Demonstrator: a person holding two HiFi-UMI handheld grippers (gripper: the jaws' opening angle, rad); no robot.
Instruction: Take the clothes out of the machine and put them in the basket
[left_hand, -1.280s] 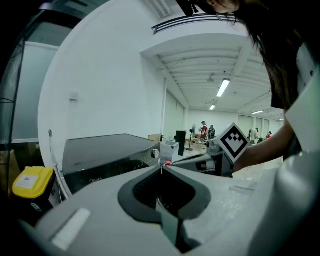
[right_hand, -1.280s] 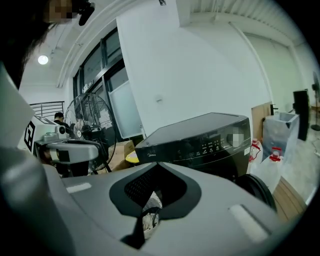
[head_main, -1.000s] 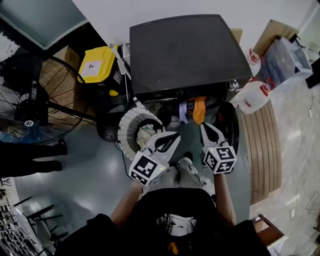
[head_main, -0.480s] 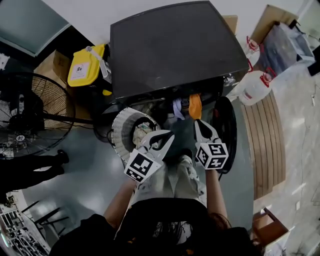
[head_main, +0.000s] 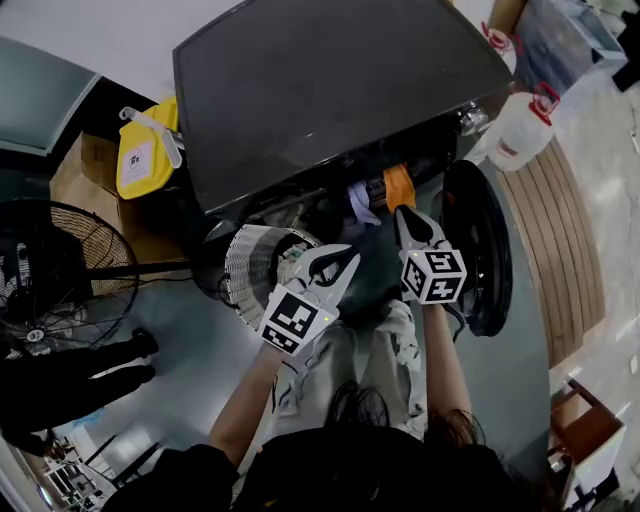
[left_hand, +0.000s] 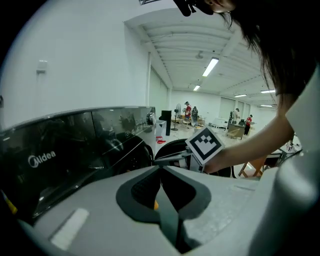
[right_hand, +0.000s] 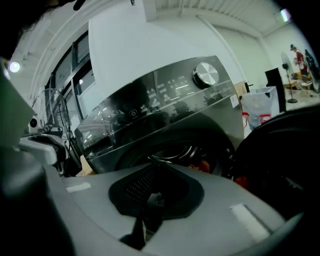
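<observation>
An orange garment (head_main: 399, 187) and a pale lilac garment (head_main: 357, 200) are seen hanging side by side from the open mouth of the dark front-loading machine (head_main: 330, 90). In the right gripper view the orange garment is glimpsed at the rim of the drum.

The right gripper (head_main: 405, 214) is held just in front of the machine's mouth. Its tips are directly below the orange garment and its jaws are closed together on nothing. Whether cloth is touched cannot be told.

The left gripper (head_main: 346, 255) is held a little further out from the machine, apart from the lilac garment, with its jaws likewise pressed tip to tip and empty.

The machine's round door (head_main: 480, 250) is swung open beside the right gripper. A white ribbed basket (head_main: 250, 275), with pale crumpled cloth (head_main: 290, 265) in it, is set on the floor before the machine, just beside the left gripper.
</observation>
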